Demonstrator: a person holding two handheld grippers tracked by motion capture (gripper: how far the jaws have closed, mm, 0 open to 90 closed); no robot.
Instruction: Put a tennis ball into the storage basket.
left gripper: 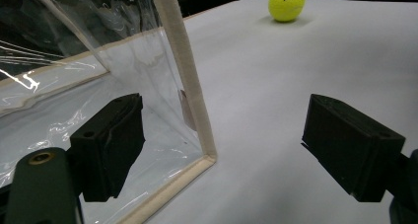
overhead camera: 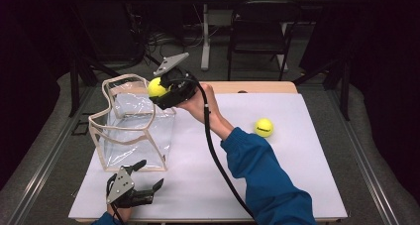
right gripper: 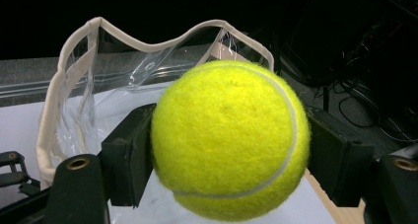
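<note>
At the lower left of the high view, the left gripper (overhead camera: 141,178) sat low over the white table cover (overhead camera: 277,185), its jaws spread apart and holding nothing. In the left gripper view the same gripper (left gripper: 224,150) faced the near bottom corner of the clear bag (left gripper: 98,86), one jaw in front of the bag's plastic wall, the other over bare cover; whether the jaw touched the bag could not be determined.

The clear bag (overhead camera: 131,123), trimmed in beige binding, stood upright left of centre with its mouth open upward.

Right of centre, a second tennis ball (overhead camera: 264,127) lay loose on the cover, well apart from the bag; it appeared at the top of the left gripper view (left gripper: 286,3).

Farther back, the right gripper (overhead camera: 161,93), held by a hand (overhead camera: 198,103) on a blue-sleeved arm, was clamped on a tennis ball (overhead camera: 157,87) above the bag's rim. The right gripper view showed that ball (right gripper: 230,140) squeezed between both jaws, the bag's open mouth (right gripper: 148,51) behind it.
</note>
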